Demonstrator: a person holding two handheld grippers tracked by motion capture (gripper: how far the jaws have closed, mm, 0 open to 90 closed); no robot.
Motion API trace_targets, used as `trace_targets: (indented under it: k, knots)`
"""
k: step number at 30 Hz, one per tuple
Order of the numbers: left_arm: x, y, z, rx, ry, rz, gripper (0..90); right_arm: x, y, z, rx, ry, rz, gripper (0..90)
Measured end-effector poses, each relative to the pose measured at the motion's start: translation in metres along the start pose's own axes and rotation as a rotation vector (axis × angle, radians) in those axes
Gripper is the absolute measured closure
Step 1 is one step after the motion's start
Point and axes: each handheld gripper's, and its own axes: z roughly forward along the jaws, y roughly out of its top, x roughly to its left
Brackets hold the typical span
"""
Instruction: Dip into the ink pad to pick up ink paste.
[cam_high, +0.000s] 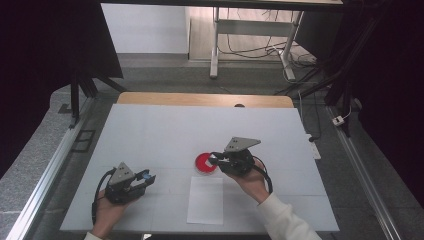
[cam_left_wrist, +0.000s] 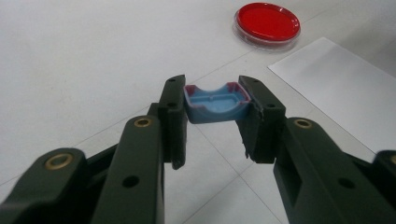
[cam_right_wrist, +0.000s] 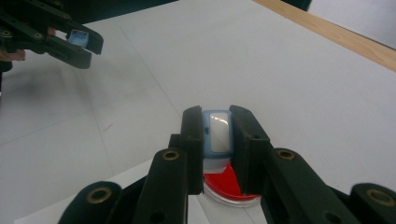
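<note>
A pale blue case (cam_right_wrist: 218, 132) is pinched between the jaws of the right hand-held gripper (cam_right_wrist: 217, 140), directly above a red dish (cam_high: 205, 163) on the white surface (cam_high: 150, 135). A blue cap (cam_left_wrist: 215, 102) is clamped, open side up, in the left hand-held gripper (cam_left_wrist: 212, 105). A paper sheet (cam_high: 205, 201) lies just beside the dish.

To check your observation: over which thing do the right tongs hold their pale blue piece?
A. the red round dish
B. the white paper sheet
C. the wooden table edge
A: in the right gripper view the right tongs grip the pale blue piece directly above the red round dish.
</note>
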Motion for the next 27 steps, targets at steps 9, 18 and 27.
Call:
trace_targets:
  k: [9, 18, 27]
  knots:
    - [0.001, 0.0, 0.002, 0.005, -0.006, 0.002, 64.1, 0.005, -0.004, -0.009, -0.007, 0.022, 0.013, 75.1]
    - [0.001, 0.0, 0.003, 0.006, -0.009, 0.002, 64.1, 0.011, -0.007, -0.015, -0.024, 0.035, 0.014, 75.1]
    - [0.0, 0.0, 0.003, 0.005, -0.007, 0.001, 64.1, 0.019, -0.01, -0.018, -0.02, 0.064, 0.005, 75.1]
